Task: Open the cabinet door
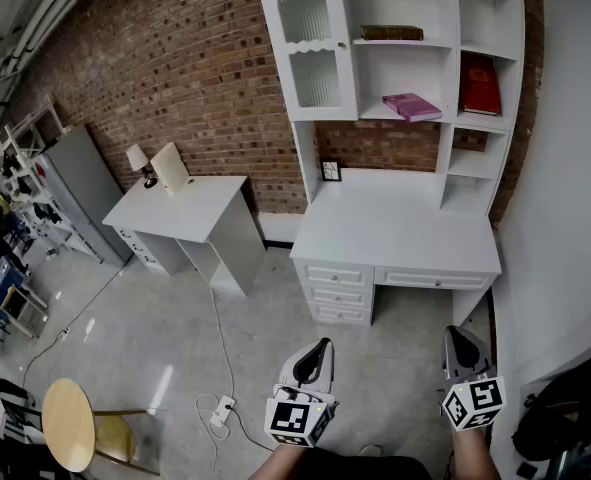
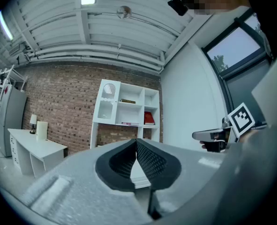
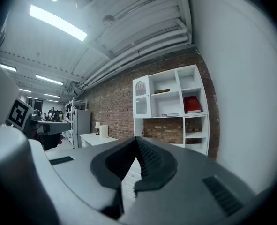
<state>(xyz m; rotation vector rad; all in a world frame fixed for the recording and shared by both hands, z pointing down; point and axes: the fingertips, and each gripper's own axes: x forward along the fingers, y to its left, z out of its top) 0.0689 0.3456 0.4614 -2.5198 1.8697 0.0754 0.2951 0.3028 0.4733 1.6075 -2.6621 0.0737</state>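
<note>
A white desk with a hutch stands against the brick wall. Its glass cabinet door at the upper left is closed; the same door shows small in the left gripper view and the right gripper view. Both grippers are held level, well short of the desk, over the grey floor. My left gripper is shut with nothing in it. My right gripper is shut and empty too. In the gripper views each pair of jaws meets at the tips.
Open shelves hold a pink book, a red book and a dark book. A second white desk with a lamp stands to the left. A cable and power strip lie on the floor, and a round yellow table is at lower left.
</note>
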